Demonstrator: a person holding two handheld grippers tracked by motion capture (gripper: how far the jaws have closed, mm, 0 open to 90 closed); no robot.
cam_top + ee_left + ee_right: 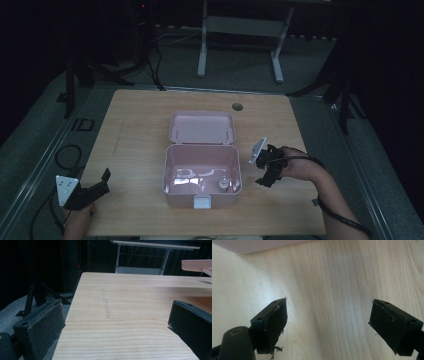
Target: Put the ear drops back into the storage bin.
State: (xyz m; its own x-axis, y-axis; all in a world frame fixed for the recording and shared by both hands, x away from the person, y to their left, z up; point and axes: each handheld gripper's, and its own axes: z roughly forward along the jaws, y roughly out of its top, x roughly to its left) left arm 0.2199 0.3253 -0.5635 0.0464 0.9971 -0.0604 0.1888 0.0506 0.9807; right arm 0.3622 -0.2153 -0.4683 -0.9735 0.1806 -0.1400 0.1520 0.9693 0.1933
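- High view: pale pink plastic box [202, 175] w/ hinged lid [202, 127] thrown back sits mid light-wood counter [135, 130]. A small pale bottle-like item [223, 184] stands inside near the front right corner; too small to say what exactly. White latch [202, 202] at front wall.
- Right claw [264, 172] just beside the box's right wall, apart from it, empty, pointed down at the counter. Left claw [97, 184] well apart at the near left corner, idle.
- Left gripper view: left claw [115, 326] spread wide, nothing between the jaws, bare wood grain ahead w/ a faint scuff [106, 305]; edge of the pink box [197, 265] at upper right.
- Right gripper view: right claw [327, 325] spread wide over bare counter, nothing pinched; pale edge of the box [254, 245] at top left.
- Step, my read: right claw going for the box, prob. the lid or the item inside. To do it well: lift clear of the wall first, keep jaws spread till they straddle the target, come in from above, close slow. Left claw could steady the box's left wall so it won't skid.
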